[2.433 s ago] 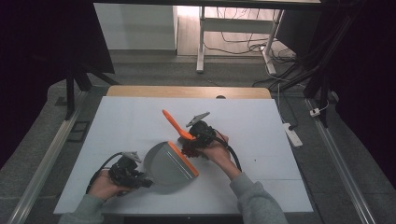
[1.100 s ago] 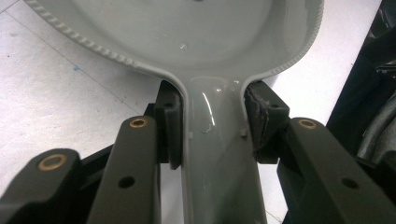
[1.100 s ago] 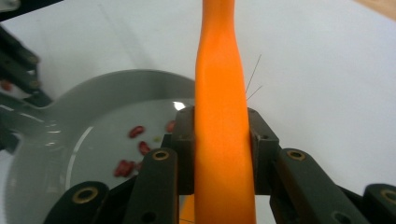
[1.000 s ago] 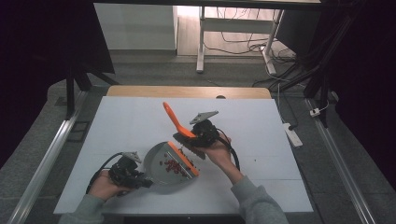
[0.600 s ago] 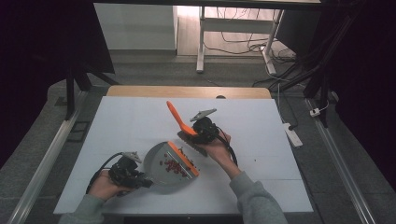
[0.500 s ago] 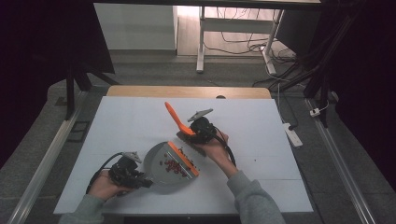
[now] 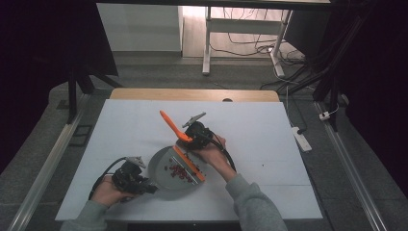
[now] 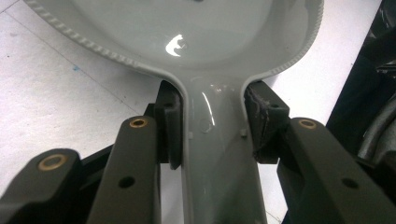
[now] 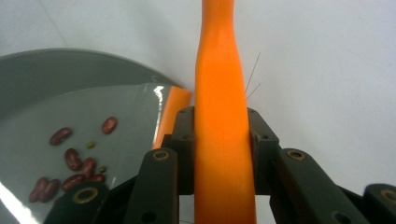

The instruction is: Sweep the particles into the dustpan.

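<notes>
White tabletop [image 7: 269, 130]: grey plastic dustpan [image 7: 166, 168] holding red beans [image 7: 177, 171]. Left tool [image 8: 212, 126] pinches the dustpan's handle; right tool [image 9: 223, 140] pinches an orange brush handle [image 9: 222, 93].

The dustpan [image 7: 168, 169] lies on the tabletop [image 7: 269, 144], toward its near edge. Beans [image 7: 177, 171] sit inside the dustpan. The left gripper [image 7: 129, 178] is at the dustpan's left, jaws on its handle. The brush [image 7: 183, 150] stands along the dustpan's right edge, with the right gripper [image 7: 199, 134] behind it.
</notes>
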The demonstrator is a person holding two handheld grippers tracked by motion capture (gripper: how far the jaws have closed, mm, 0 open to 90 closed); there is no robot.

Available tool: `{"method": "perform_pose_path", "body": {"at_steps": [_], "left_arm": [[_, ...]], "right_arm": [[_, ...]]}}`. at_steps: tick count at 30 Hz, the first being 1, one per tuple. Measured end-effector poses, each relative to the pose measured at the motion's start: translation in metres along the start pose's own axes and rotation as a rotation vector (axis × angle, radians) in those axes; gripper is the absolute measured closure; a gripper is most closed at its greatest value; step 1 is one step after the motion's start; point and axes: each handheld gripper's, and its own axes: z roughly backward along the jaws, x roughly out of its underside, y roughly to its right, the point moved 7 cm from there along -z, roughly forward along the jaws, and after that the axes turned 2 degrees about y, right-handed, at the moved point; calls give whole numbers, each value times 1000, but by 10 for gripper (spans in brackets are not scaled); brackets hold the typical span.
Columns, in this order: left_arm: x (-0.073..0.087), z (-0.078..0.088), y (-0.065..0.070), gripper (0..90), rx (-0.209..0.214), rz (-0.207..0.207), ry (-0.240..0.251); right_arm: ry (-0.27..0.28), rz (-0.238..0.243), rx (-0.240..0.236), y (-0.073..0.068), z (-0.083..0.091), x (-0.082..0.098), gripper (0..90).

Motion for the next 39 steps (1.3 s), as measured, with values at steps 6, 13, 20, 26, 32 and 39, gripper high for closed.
{"method": "perform_pose_path", "body": {"at_steps": [6,13,20,26,32,39], "left_arm": [[0,0,0,612,0,-1,-1],[0,0,0,612,-2,-4,-4],[0,0,0,611,-3,-5,-3],[0,0,0,611,-3,-1,-2],[0,0,0,611,-3,-1,-2],[0,-1,0,611,-3,-1,-2]], "right_arm": [[5,-14,-45,-13,2,2,705],[81,29,-186,-50,15,-5,705],[138,33,-124,-39,34,-13,704],[118,-12,-44,-11,39,3,704],[67,-58,8,3,34,23,704],[51,-84,-5,0,31,33,704]]}}
